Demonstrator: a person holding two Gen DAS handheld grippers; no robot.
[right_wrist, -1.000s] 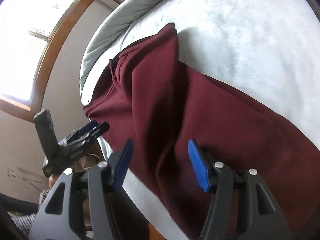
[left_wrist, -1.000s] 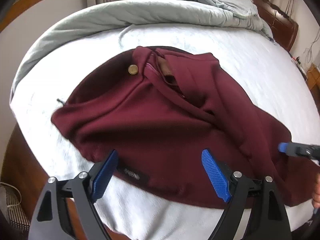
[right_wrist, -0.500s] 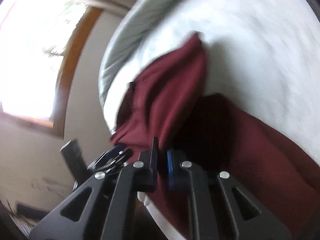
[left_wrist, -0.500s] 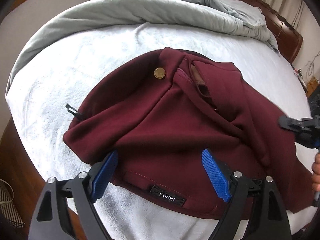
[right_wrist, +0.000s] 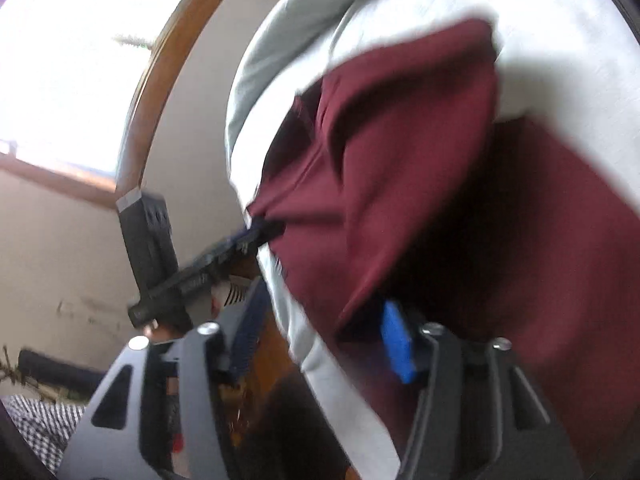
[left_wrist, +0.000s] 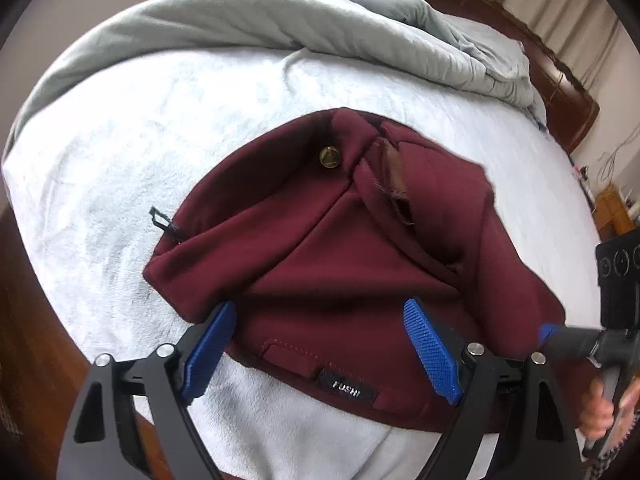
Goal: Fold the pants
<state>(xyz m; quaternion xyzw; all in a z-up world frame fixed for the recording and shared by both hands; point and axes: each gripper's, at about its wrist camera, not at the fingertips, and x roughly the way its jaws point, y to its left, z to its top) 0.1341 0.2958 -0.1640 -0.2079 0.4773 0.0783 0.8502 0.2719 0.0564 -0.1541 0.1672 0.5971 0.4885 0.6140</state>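
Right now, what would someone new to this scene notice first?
Dark maroon pants lie bunched in the middle of a white bed sheet, with a brass button at the waistband and a black label at the near edge. A grey quilt is heaped along the far side.

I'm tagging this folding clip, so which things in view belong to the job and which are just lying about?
Part of the job:
- maroon pants
- left tongs, open over the waistband
- right tongs, opening
- white sheet as folding surface

Lying about:
- grey duvet
- wooden headboard
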